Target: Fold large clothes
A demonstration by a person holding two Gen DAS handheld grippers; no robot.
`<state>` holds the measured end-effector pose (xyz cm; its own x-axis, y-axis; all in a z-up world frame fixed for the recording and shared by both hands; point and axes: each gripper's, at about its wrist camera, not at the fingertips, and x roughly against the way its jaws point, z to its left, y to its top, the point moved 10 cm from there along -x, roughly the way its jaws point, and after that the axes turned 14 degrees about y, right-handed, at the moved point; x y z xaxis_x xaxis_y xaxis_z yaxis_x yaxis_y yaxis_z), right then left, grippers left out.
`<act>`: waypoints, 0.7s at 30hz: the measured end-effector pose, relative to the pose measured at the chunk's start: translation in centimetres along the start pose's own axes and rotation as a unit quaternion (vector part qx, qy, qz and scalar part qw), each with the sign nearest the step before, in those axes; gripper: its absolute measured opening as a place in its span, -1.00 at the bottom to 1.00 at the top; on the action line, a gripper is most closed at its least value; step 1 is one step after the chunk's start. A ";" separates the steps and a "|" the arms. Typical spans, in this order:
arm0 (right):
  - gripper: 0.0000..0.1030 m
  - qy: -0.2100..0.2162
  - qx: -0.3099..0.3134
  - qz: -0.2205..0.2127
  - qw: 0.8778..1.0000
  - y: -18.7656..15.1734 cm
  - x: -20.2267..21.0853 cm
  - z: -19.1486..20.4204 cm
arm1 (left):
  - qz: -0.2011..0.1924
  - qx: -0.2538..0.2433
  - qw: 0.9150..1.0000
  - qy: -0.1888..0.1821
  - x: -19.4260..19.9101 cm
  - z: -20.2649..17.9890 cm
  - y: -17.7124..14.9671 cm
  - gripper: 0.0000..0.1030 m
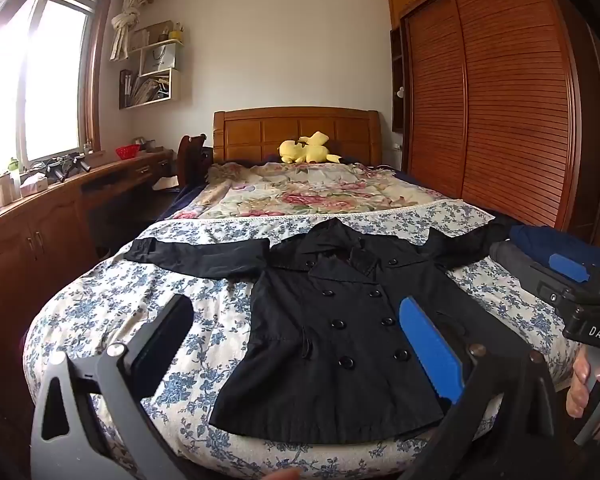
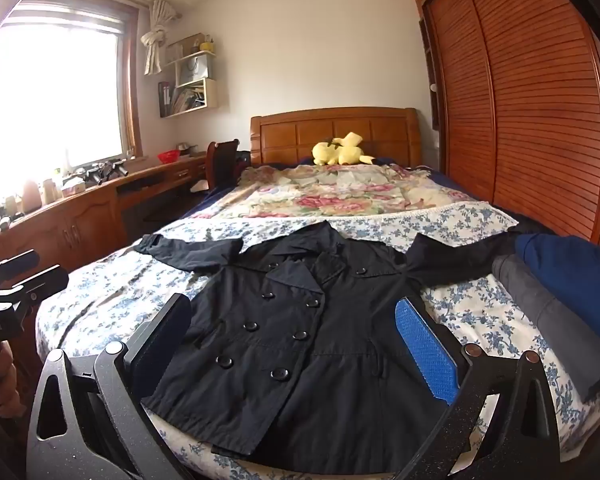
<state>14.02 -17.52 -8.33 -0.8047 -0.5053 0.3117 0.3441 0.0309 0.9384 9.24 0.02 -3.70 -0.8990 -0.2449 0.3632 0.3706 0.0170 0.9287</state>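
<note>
- Your left gripper (image 1: pixel 296 336) and right gripper (image 2: pixel 292 336) both hang over the near hem with jaws spread wide, holding nothing.
- The black coat (image 1: pixel 336 328) lies flat, front up, on the bed (image 1: pixel 112 304), sleeves stretched out to each side.
- Pinch too deep and you may catch the floral sheet (image 2: pixel 476 312) along with the coat.
- The right sleeve (image 2: pixel 460 256) reaches the folded pile (image 2: pixel 556 280); dragging it could topple that stack.
</note>
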 end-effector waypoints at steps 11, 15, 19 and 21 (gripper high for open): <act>1.00 -0.001 0.000 0.002 1.000 0.0 -0.1 0.0 | 0.007 0.003 1.000 0.002 0.0 -0.1 -0.1 1.00; 1.00 -0.001 0.001 0.001 1.000 0.0 0.0 0.1 | 0.006 0.005 1.000 0.002 -0.1 0.2 0.0 1.00; 1.00 -0.001 0.001 0.002 1.000 0.0 0.0 0.1 | 0.006 0.006 1.000 0.002 -0.1 0.3 -0.1 1.00; 1.00 -0.001 0.000 0.001 1.000 0.0 0.0 0.1 | 0.006 0.006 1.000 0.003 -0.2 0.2 -0.1 1.00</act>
<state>13.97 -17.44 -8.31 -0.8044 -0.5042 0.3141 0.3456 0.0328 0.9378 9.29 0.29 -3.81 -0.8927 -0.2513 0.3741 0.3788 0.0310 0.9249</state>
